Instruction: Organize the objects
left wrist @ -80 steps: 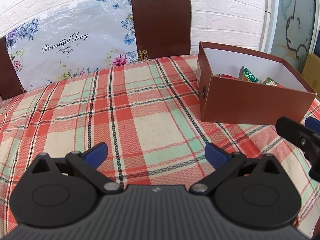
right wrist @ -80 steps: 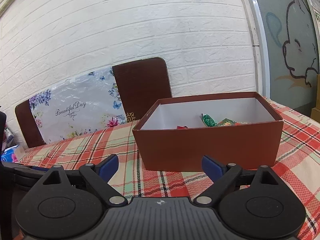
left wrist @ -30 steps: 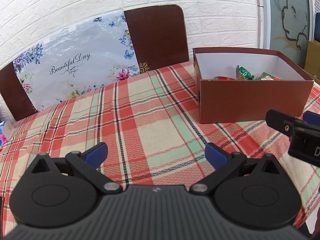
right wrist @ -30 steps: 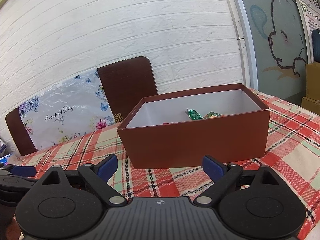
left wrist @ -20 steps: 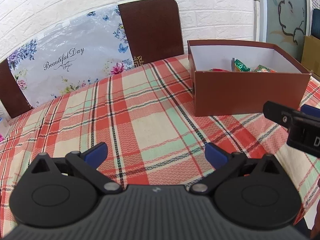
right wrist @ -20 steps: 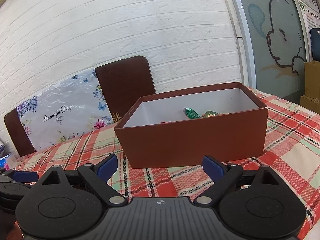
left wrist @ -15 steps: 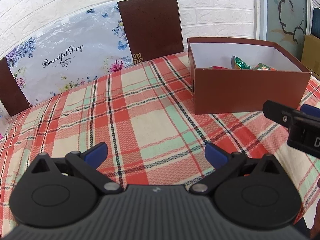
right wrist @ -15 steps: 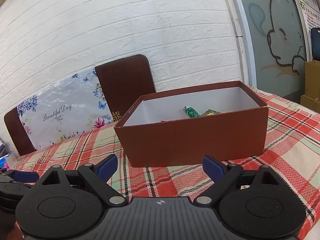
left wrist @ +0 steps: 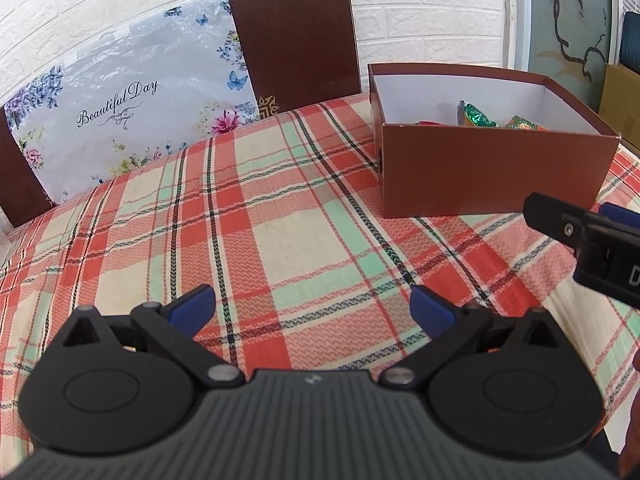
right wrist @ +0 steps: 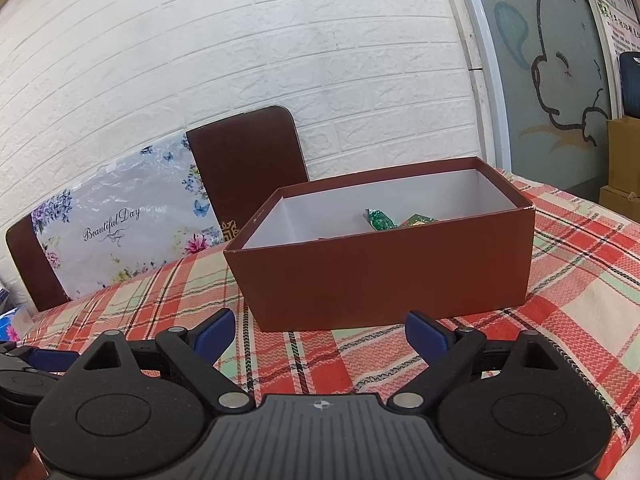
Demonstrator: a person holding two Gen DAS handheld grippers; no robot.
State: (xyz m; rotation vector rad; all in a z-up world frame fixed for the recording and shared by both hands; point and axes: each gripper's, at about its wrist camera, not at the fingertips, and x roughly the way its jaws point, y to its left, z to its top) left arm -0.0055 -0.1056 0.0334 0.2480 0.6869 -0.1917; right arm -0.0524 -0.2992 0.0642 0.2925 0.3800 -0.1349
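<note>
Both the left gripper (left wrist: 311,305) and the right gripper (right wrist: 316,330) are spread wide and hold nothing, above the checked tablecloth (left wrist: 280,240). The brown box (right wrist: 384,276), far right, already holds the wrapped sweets (right wrist: 380,218). With no loose item in view, the sound move is probably to look around before reaching.

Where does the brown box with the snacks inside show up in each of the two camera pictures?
Left wrist view: the brown box sits at upper right on the checked tablecloth.
Right wrist view: the brown box fills the middle, just ahead of the open right gripper.
Shared landmark: the dark brown chair back stands against the wall, to the left of the box.
</note>
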